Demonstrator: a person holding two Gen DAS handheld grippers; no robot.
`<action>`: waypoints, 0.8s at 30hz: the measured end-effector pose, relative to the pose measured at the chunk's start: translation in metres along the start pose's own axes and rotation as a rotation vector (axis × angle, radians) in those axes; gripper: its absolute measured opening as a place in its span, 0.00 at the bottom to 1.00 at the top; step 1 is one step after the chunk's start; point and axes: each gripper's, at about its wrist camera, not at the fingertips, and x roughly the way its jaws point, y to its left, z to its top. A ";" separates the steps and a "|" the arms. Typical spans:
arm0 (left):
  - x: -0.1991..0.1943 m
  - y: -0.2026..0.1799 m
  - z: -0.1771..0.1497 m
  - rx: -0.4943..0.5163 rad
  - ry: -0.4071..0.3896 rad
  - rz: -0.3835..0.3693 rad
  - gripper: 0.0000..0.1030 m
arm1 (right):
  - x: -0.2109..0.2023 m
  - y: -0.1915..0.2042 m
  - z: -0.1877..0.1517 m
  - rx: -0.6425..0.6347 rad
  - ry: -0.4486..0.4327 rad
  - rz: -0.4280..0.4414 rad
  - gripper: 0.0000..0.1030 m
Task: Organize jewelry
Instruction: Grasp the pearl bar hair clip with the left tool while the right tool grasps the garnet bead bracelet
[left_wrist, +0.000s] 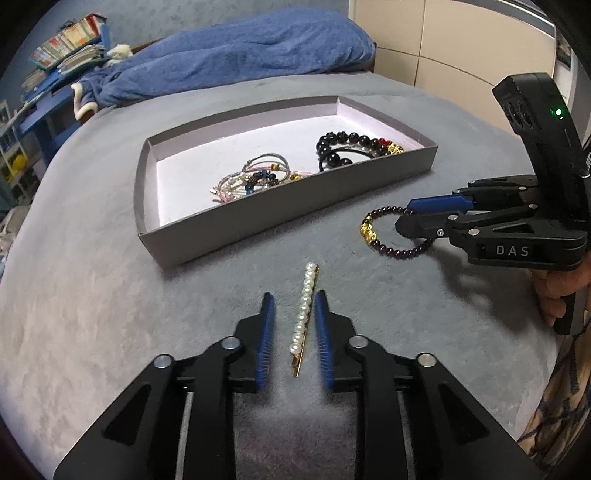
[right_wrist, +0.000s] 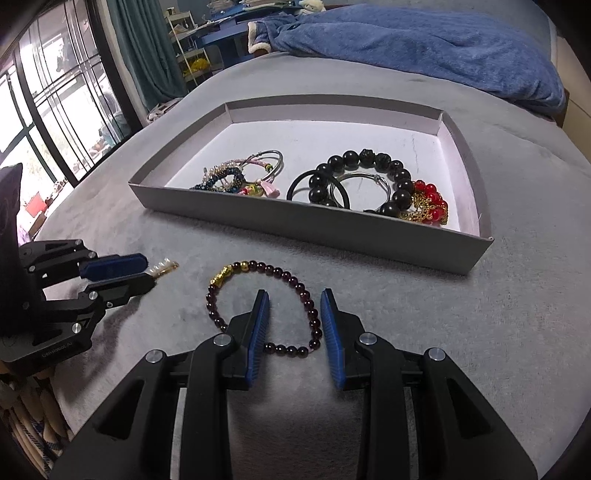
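While both tools work low over the grey bed (left_wrist: 92, 295), the scene reads as a sorting job nearly finished; the bed carries everything, and a rumpled blue blanket (left_wrist: 240, 55) lies at its far end, well apart from the work.

Next in size is the shallow grey tray (left_wrist: 295, 206), set across the middle of the bed with its long near wall facing both tools, presumably so each can drop pieces over that low edge; inside it lie a black bead bracelet (right_wrist: 384, 173), a red and gold piece at the right, and a tangle of thin bangles (right_wrist: 243, 173) further left; the far half of its floor is bare.

Smaller again, the right gripper (right_wrist: 293, 325) sits moderately open and holds nothing; its fingers straddle the near right arc of the garnet bracelet (right_wrist: 258, 306), which lies flat on the bed just near of the tray; one finger sits inside the loop, so closing would pinch the strand.

The left gripper (left_wrist: 293, 321) is likewise narrowly open and empty, its blue pads on either side of the pearl hair clip (left_wrist: 303, 314), lined up with the clip's length; that alignment suits a pinch across its thin body.
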 end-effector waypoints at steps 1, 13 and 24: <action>0.001 -0.001 0.000 0.003 0.006 -0.001 0.29 | 0.001 0.000 0.001 -0.002 0.000 -0.002 0.28; 0.000 -0.004 -0.001 0.019 0.003 -0.034 0.08 | -0.002 0.008 0.002 -0.033 -0.009 0.012 0.06; -0.025 -0.002 0.012 -0.012 -0.100 -0.035 0.08 | -0.037 0.018 0.019 -0.053 -0.162 0.100 0.06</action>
